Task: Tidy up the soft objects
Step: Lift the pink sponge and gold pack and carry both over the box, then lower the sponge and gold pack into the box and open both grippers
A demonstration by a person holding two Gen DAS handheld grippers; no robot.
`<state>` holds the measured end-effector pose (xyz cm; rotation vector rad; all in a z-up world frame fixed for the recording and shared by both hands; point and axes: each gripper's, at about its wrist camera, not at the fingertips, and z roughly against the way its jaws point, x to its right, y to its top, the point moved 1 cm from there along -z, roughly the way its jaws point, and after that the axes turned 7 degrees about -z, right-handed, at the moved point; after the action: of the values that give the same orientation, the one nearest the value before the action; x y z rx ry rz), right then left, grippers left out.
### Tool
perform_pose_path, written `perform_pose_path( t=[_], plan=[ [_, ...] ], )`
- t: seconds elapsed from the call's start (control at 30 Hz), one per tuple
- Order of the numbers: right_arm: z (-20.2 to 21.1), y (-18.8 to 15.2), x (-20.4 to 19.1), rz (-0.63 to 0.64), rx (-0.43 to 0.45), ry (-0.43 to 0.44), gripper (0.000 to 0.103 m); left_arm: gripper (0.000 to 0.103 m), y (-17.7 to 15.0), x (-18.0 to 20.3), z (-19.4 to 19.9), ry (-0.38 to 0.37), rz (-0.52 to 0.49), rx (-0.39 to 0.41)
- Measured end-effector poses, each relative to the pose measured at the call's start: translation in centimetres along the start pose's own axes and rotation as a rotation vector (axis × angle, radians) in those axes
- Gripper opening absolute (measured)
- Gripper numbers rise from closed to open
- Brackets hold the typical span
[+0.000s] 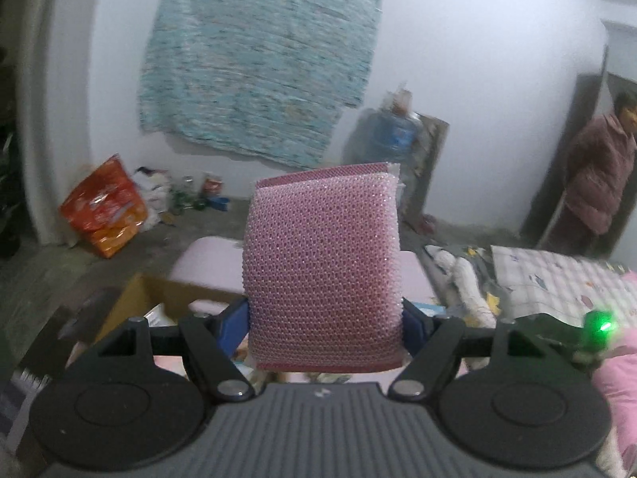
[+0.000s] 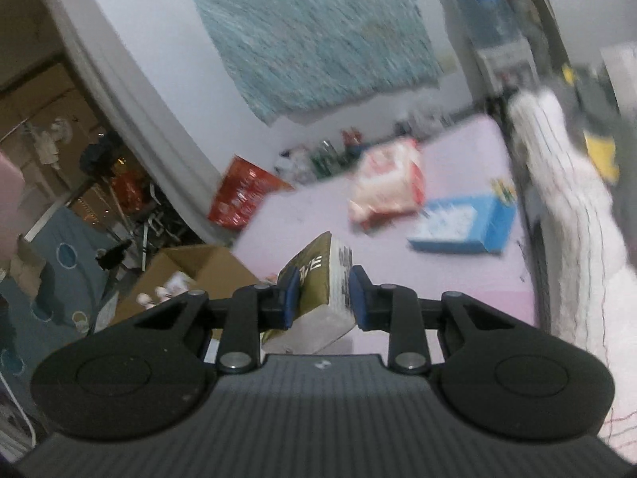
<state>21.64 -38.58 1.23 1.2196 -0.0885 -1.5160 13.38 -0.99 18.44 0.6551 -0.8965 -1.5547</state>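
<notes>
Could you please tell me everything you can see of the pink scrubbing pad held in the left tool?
The pink scrubbing pad is a plump, roughly rectangular cushion covered in shiny pink mesh with a fine honeycomb texture; a darker pink seam runs along its top and bottom edges. It stands upright in the air, broad face to the camera, bulging slightly. The left tool clamps its lower half, a blue pad pressing on each side. Nothing else touches it. Its back is hidden.

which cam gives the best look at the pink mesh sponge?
Left wrist. The pink mesh sponge fills the frame centre, sharp, clamped between the left gripper's blue pads. Right wrist view doesn't clearly show it; there the right gripper holds an olive packet.
</notes>
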Motion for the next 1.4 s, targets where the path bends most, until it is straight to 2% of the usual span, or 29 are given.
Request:
perform_pose_path(
  t=[0.1, 0.2, 0.4, 0.43, 0.53, 0.7, 0.8, 0.93, 1.13, 1.4],
  plan=[
    [1.0, -0.3, -4.3, 0.038, 0.008, 0.062, 0.026, 0.076, -3.4, -3.6, 1.3, 0.028, 0.058, -0.024],
    [0.3, -1.3, -8.4, 0.034, -0.024, 0.157, 0.026, 0.076, -7.1, -6.7, -0.2, 0.039, 0.125, -0.087],
    [-5.3, -4.9, -15.0, -0.078, -0.178, 0.34, 0.024, 0.076, -12.2, -12.6, -4.3, 0.064, 0.282, -0.193],
    [-6.4, -5.5, -15.8, -0.101, -0.206, 0.361, 0.021, 0.076, -12.9, -13.4, -5.6, 0.074, 0.311, -0.222],
    [-9.5, -7.4, -17.8, -0.163, -0.279, 0.408, 0.021, 0.076, -15.1, -15.8, -8.0, 0.118, 0.398, -0.28],
    [-12.6, -9.4, -20.1, -0.181, -0.343, 0.378, 0.02, 0.077, -16.3, -17.3, -11.8, 0.205, 0.457, -0.341],
    [-13.2, -9.7, -20.6, -0.174, -0.363, 0.37, 0.02, 0.078, -17.1, -18.6, -13.5, 0.21, 0.537, -0.411],
    [-12.8, -9.3, -20.2, -0.145, -0.351, 0.352, 0.02, 0.083, -17.9, -19.4, -14.5, 0.235, 0.569, -0.455],
    [-12.1, -8.6, -18.7, -0.146, -0.346, 0.316, 0.022, 0.096, -18.2, -19.8, -14.3, 0.194, 0.623, -0.45],
    [-12.2, -8.7, -18.5, -0.131, -0.362, 0.288, 0.022, 0.096, -18.1, -19.8, -13.1, 0.136, 0.653, -0.395]
  ],
)
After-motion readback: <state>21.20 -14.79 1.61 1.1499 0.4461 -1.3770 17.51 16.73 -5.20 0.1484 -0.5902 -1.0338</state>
